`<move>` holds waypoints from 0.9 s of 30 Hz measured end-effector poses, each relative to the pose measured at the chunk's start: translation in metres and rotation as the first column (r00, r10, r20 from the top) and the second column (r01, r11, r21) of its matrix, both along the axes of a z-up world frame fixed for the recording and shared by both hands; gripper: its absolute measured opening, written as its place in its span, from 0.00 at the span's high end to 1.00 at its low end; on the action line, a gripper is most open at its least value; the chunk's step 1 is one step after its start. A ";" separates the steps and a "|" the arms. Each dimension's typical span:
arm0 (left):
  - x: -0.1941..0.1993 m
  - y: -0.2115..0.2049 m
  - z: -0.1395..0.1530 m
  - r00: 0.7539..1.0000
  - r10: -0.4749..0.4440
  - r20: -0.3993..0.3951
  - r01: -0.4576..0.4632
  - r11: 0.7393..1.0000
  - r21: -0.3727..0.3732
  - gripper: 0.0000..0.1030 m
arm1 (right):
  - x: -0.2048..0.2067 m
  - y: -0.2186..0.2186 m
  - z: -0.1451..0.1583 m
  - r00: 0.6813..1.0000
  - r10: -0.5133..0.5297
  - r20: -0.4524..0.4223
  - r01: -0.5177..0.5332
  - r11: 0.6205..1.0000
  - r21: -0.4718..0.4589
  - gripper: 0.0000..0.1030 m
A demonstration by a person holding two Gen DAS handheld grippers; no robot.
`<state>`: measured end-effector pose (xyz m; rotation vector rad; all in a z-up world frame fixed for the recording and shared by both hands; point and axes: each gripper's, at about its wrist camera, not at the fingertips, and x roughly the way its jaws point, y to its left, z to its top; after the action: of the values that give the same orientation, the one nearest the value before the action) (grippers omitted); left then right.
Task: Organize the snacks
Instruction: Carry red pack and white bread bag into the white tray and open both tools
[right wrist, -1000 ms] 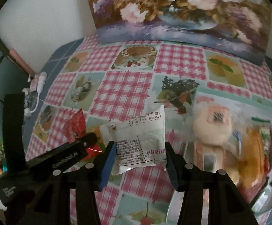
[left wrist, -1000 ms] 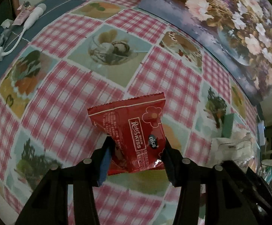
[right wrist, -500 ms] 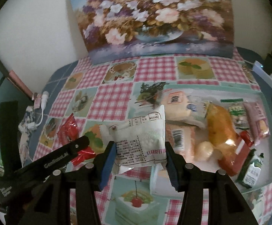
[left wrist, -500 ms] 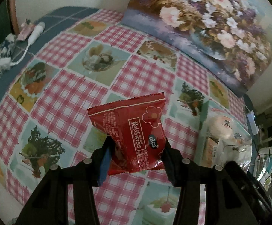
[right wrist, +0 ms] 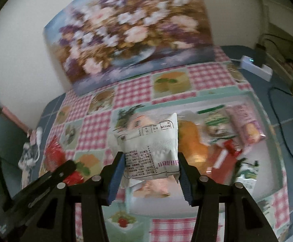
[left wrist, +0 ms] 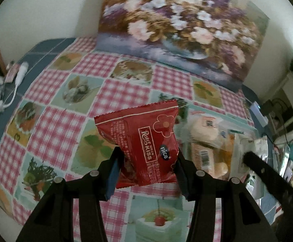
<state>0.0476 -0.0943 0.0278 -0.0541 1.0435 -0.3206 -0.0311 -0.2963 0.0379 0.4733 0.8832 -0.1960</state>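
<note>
The left gripper is holding a red snack packet between its fingers, which are partly closed and pressing on the packet's two sides. The packet is hanging in the air above the checked cloth on the counter, not touching it. Compared with one second ago, this camera is now seeing more of the flower painting at the back edge of the counter, and the pile of snacks toward the right edge is coming into view beside the packet, where before mostly cloth was showing. The grip on the red packet is looking the same as before.

The right gripper is holding a white snack packet in the same way, fingers partly closed on both its sides. Earlier this packet was hanging over the cloth to the left of the pile; now it is hanging directly over the clear tray that contains the other snacks, among them an orange packet and a pink one. A white power strip near the back right corner is also visible now. The picture is blurred, so small labels cannot be read.
</note>
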 end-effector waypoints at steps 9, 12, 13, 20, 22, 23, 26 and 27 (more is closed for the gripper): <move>-0.026 -0.049 0.006 0.987 -0.157 0.037 0.155 0.986 0.056 0.50 | -0.030 -0.061 -0.005 0.986 -0.166 -0.003 0.166 0.986 0.032 0.48; -0.037 -0.066 0.005 0.978 -0.208 0.037 0.205 0.976 0.073 0.50 | -0.039 -0.078 -0.007 0.979 -0.206 -0.006 0.206 0.977 0.046 0.48; -0.041 -0.072 0.005 0.974 -0.225 0.037 0.222 0.972 0.079 0.50 | -0.042 -0.083 -0.008 0.976 -0.219 -0.009 0.219 0.975 0.049 0.48; -0.063 -0.106 -0.001 0.943 -0.331 0.016 0.329 0.941 0.082 0.50 | -0.058 -0.108 -0.014 0.962 -0.271 -0.027 0.272 0.960 0.063 0.48; -0.069 -0.114 -0.003 0.935 -0.355 0.011 0.352 0.932 0.090 0.50 | -0.060 -0.112 -0.015 0.961 -0.276 -0.032 0.277 0.959 0.062 0.48; -0.072 -0.119 -0.004 0.929 -0.369 0.009 0.366 0.926 0.093 0.50 | -0.061 -0.112 -0.015 0.961 -0.276 -0.033 0.278 0.959 0.062 0.48; -0.080 -0.131 -0.007 0.914 -0.405 0.001 0.402 0.909 0.109 0.50 | -0.062 -0.115 -0.016 0.960 -0.279 -0.036 0.280 0.958 0.062 0.48; -0.082 -0.134 -0.009 0.910 -0.414 -0.002 0.412 0.904 0.114 0.50 | -0.062 -0.115 -0.017 0.960 -0.279 -0.038 0.281 0.958 0.061 0.48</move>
<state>-0.0341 -0.2282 0.0193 0.2770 1.0449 -0.6456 -0.0935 -0.4111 0.0211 0.6587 0.8509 -0.4355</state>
